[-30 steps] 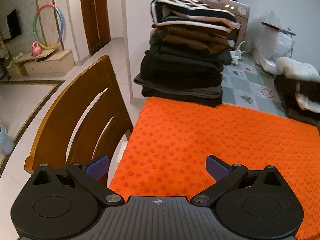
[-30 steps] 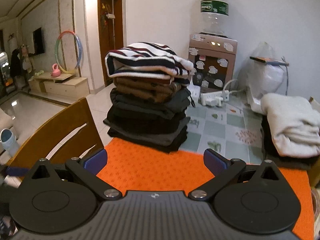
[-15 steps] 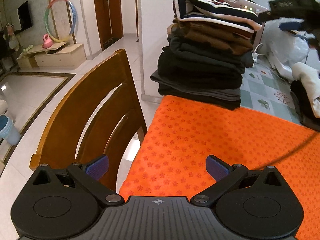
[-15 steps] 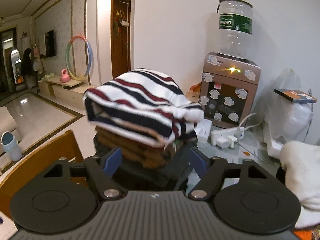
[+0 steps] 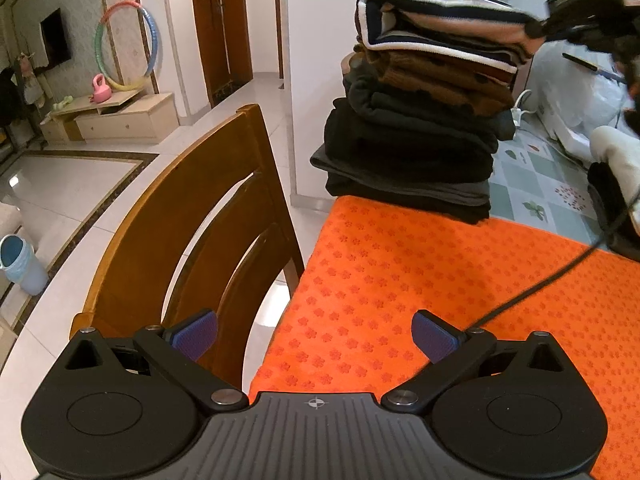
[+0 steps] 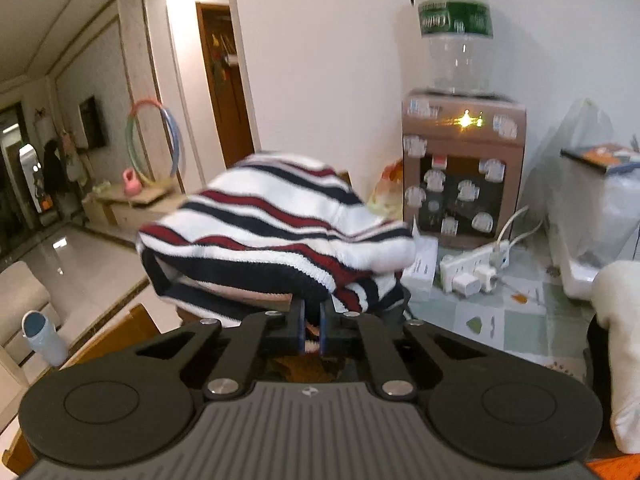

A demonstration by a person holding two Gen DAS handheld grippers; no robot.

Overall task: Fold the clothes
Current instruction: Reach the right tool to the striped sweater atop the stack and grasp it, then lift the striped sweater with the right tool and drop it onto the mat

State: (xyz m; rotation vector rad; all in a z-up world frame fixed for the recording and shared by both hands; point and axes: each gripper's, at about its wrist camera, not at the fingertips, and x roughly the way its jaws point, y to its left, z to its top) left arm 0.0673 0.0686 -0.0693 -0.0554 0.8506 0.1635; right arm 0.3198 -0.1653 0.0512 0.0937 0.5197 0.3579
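The right gripper sits low in the middle of the picture. Its two blue fingers are pressed close together, pinching the bottom edge of a striped sweater. The sweater is white with red and dark blue stripes, and it fills the middle of the frame. It looks a bit blurry.

Behind it, in the upper right, stands a water dispenser with a big clear bottle on top and a small yellow light glowing. A white power strip lies on the tiled floor below it. A hula hoop leans on the wall at the left, above a pink kettlebell. A wooden door is behind them.
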